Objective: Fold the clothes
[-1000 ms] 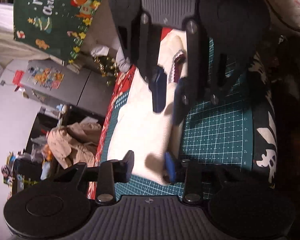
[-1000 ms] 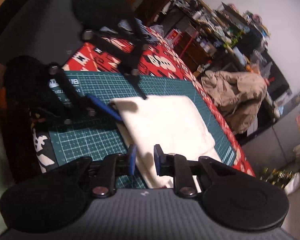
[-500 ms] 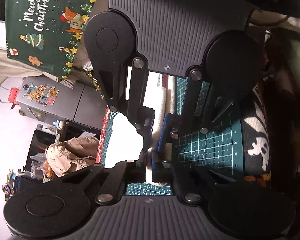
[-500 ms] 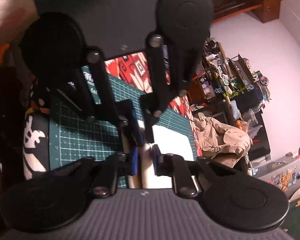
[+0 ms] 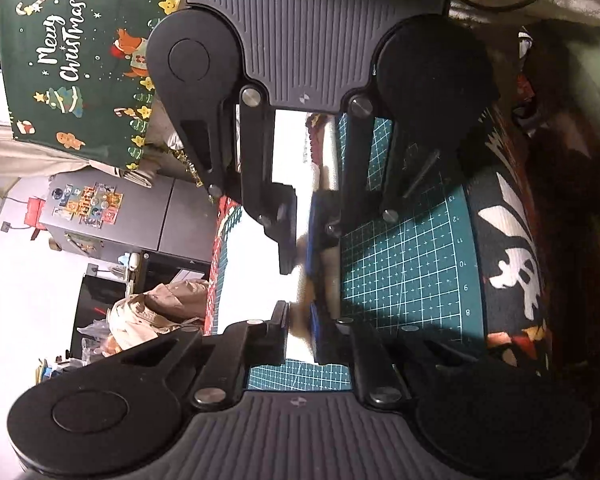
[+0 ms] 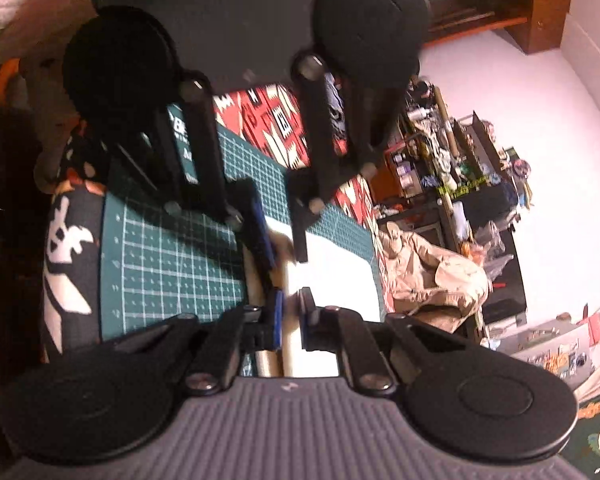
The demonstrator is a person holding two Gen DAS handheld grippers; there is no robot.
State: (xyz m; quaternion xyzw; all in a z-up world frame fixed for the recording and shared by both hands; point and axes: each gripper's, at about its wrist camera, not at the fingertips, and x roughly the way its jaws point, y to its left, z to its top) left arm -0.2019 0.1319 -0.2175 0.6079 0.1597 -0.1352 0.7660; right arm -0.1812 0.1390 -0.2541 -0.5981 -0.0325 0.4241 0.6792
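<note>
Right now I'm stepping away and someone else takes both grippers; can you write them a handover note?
Left gripper: nearly closed on the edge of the white cloth; jaws have just opened slightly, cloth between them.
Right gripper: pinching the same cloth at its near edge, facing the left one; jaws have just been closing.
Cloth lies folded on the green mat.
Done: cloth is a flat folded rectangle.
Left: probably lift this edge and fold once more, then release.

Two grippers: left gripper (image 5: 299, 330), right gripper (image 6: 290, 320); one white garment (image 6: 332, 276); one cutting mat (image 6: 172, 264).
</note>
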